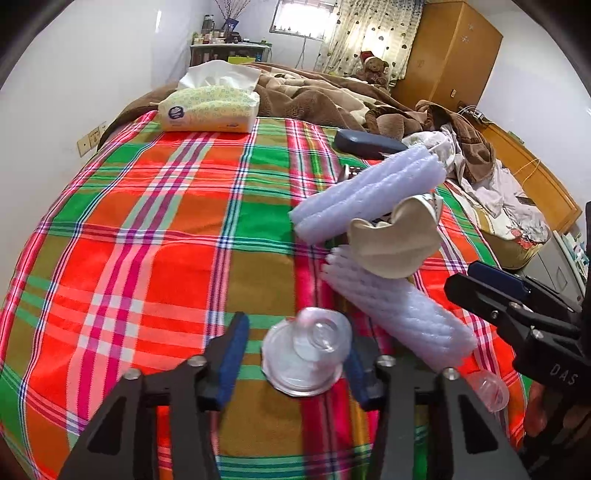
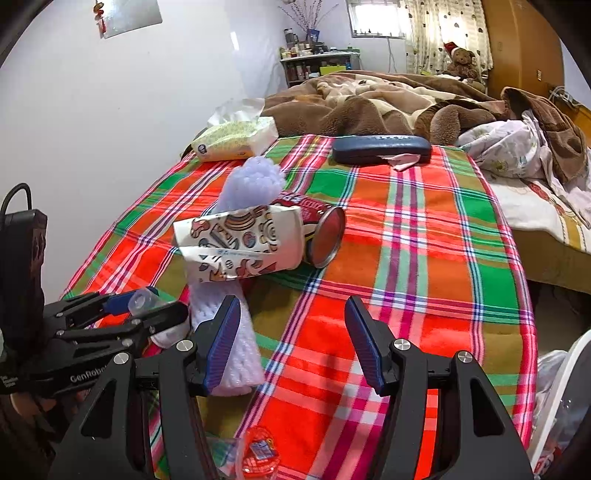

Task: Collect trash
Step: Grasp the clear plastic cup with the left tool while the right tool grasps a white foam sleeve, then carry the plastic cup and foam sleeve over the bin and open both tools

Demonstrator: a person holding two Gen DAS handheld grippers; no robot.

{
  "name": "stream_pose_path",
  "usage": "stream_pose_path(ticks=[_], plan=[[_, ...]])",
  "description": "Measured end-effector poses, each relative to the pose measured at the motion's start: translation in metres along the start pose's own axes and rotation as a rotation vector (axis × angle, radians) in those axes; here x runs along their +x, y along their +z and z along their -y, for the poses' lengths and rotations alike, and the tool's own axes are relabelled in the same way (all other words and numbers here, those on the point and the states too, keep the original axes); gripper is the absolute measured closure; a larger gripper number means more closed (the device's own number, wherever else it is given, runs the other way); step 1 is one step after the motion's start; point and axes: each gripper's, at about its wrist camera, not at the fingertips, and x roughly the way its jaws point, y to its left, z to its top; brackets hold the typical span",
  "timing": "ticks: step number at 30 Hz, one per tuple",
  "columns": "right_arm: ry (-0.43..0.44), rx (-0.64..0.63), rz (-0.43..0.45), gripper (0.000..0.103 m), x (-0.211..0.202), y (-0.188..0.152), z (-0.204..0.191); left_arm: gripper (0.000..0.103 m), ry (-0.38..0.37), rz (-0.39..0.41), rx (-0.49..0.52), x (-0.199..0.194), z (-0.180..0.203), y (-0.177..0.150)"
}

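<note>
A clear plastic dome lid [image 1: 306,360] lies flat on the plaid bed. Beyond it, two white foam sleeves [image 1: 369,194], a crushed paper cup [image 2: 240,245] and a red can [image 2: 325,236] lie piled together.

The left wrist camera is looking low and close along the bright plaid cloth [image 1: 147,229] toward the far window [image 1: 301,16]. The right wrist camera is facing the same way from further right. Both are sharing the yellow-green tissue pack [image 1: 210,110] [image 2: 231,142], crumpled paper cup [image 1: 395,236] [image 2: 240,242] and brown fleece blanket [image 1: 314,98] [image 2: 369,99].
</note>
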Motion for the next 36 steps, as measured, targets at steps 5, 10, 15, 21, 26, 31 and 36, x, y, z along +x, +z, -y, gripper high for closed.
stream_pose_path(ticks=[5,10,15,21,26,31,36], plan=[[0.027,-0.022,-0.017,0.043,0.006,-0.001,-0.010,0.062,0.007,0.004,-0.019,-0.007,-0.015,-0.002],[0.077,-0.054,-0.028,0.043,0.014,0.001,-0.025,0.062,0.031,0.002,-0.049,-0.014,-0.035,-0.005],[0.066,-0.105,-0.069,0.043,0.027,-0.002,-0.042,0.062,0.034,0.005,-0.060,-0.017,-0.045,-0.006],[0.072,-0.108,-0.112,0.043,0.036,-0.003,-0.049,0.062,0.035,0.006,-0.061,-0.020,-0.047,-0.009],[0.068,-0.116,-0.116,0.062,0.036,-0.007,-0.054,0.062,0.037,0.007,-0.061,-0.021,-0.047,-0.010],[0.051,-0.110,-0.112,0.067,0.033,-0.010,-0.056,0.062,0.047,0.006,-0.056,-0.025,-0.047,-0.014],[0.052,-0.095,-0.102,0.070,0.027,-0.014,-0.058,0.062,0.050,0.009,-0.057,-0.031,-0.046,-0.020]])
